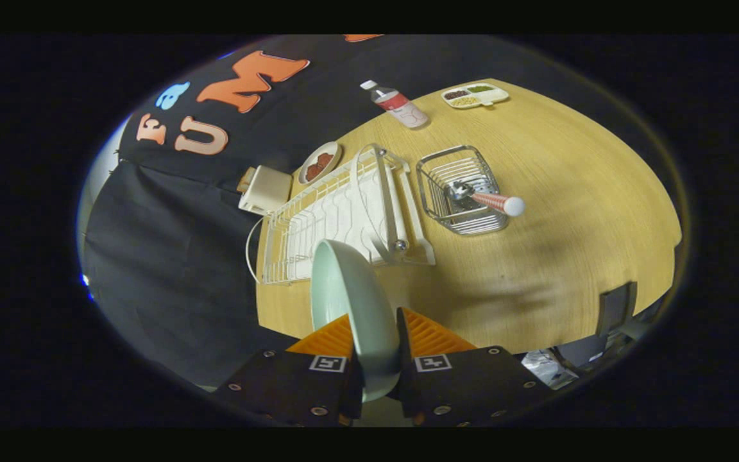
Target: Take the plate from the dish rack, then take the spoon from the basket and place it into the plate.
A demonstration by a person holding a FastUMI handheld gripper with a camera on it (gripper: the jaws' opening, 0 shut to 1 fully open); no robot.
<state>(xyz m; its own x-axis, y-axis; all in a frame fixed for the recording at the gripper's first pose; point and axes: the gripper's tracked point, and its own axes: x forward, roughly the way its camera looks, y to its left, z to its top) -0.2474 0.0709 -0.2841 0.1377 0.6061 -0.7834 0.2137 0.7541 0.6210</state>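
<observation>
You are looking across a round, light wood-grain tabletop [568, 192] that takes up the centre and right of the frame, evenly lit from above, with soft grey shadows lying on it toward the lower middle. Behind it, across the upper left and left of the frame, hangs the booth's black cloth wall [170, 256], and at the far left edge a narrow strip of brighter, pale surface shows past the cloth. At the lower right, just off the table's rim, you can make out a dark chair back [614, 308].
</observation>
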